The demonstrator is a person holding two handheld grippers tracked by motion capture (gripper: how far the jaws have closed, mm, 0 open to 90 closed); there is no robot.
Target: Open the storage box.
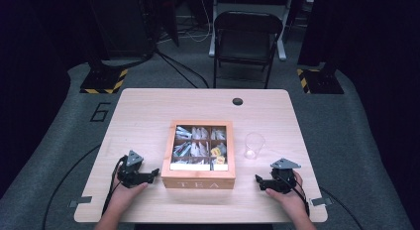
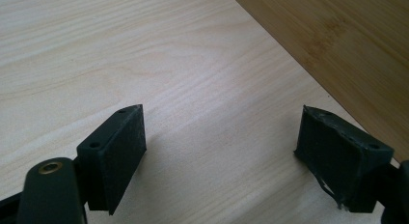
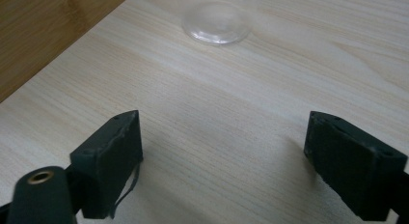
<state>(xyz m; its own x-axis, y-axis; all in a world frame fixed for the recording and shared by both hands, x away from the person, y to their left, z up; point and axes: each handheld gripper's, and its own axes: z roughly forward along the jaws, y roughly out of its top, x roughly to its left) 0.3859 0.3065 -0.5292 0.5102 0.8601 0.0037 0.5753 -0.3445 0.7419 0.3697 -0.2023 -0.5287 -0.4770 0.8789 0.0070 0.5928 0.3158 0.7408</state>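
Two open grippers beside tea box (image 1: 198,178)

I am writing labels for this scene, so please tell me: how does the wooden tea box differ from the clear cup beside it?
The tea box is wooden, opaque and square; the cup is clear and round. The box is wide and low and holds tea bags in compartments; the cup is narrower and looks empty. The box sits between the two grippers; the cup stands to its right. Both rest upright on the table, untouched.

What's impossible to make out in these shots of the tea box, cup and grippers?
- Tea box: packet labels too small in the high view; cut off by the frame edge in the left gripper view.
- Clear cup: top cut off in the right gripper view.
- Left gripper and right gripper: pads too small from above.
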